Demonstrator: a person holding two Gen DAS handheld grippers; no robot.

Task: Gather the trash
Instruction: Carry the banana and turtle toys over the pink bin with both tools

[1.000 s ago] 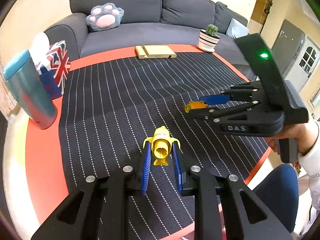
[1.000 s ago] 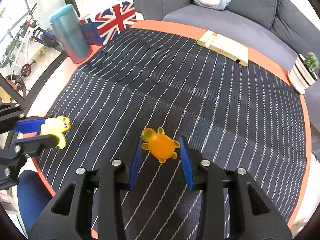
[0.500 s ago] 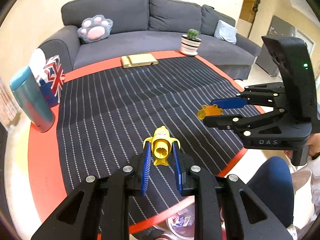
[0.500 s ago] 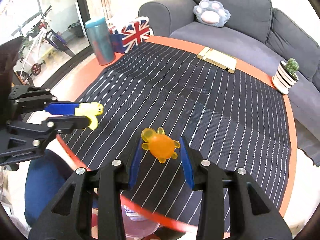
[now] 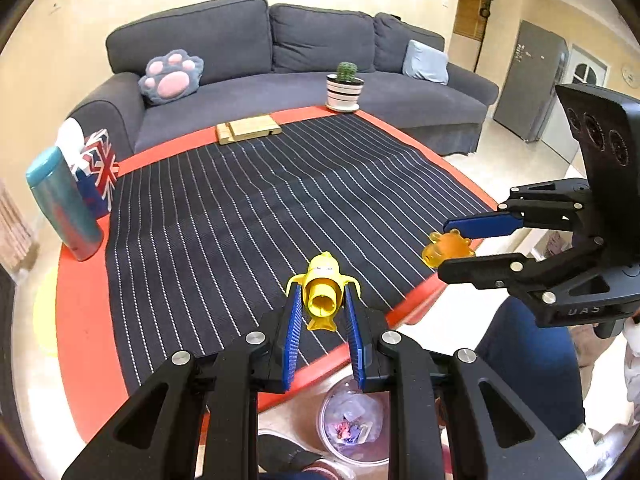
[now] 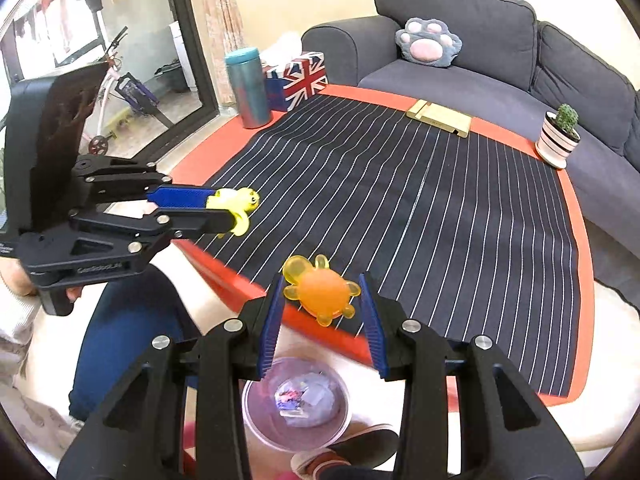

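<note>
A small yellow duck toy (image 5: 322,289) is pinched between the blue pads of my left gripper (image 5: 322,300), which is shut on it above the near edge of the table (image 5: 84,320). My right gripper (image 6: 320,292) is shut on an orange turtle toy (image 6: 322,290), also over that edge. Each view shows the other tool: the right gripper (image 5: 452,246) with its turtle (image 5: 446,246) at the right, the left gripper (image 6: 236,208) with the duck (image 6: 236,206) at the left. A clear trash bin (image 6: 296,412) (image 5: 352,428) with scraps stands on the floor below both.
A striped dark mat (image 5: 260,208) covers the orange table. On it stand a teal tumbler (image 5: 60,204), a Union Jack tissue box (image 5: 98,172), a wooden stand (image 5: 248,128) and a potted cactus (image 5: 344,88). A grey sofa (image 5: 280,60) is behind; a person's blue-trousered leg (image 6: 128,328) and shoe (image 6: 344,456) are near the bin.
Both grippers have pulled back and risen from over the mat to the table's near edge, still holding their toys. The trash bin on the floor has come into view beneath them.
</note>
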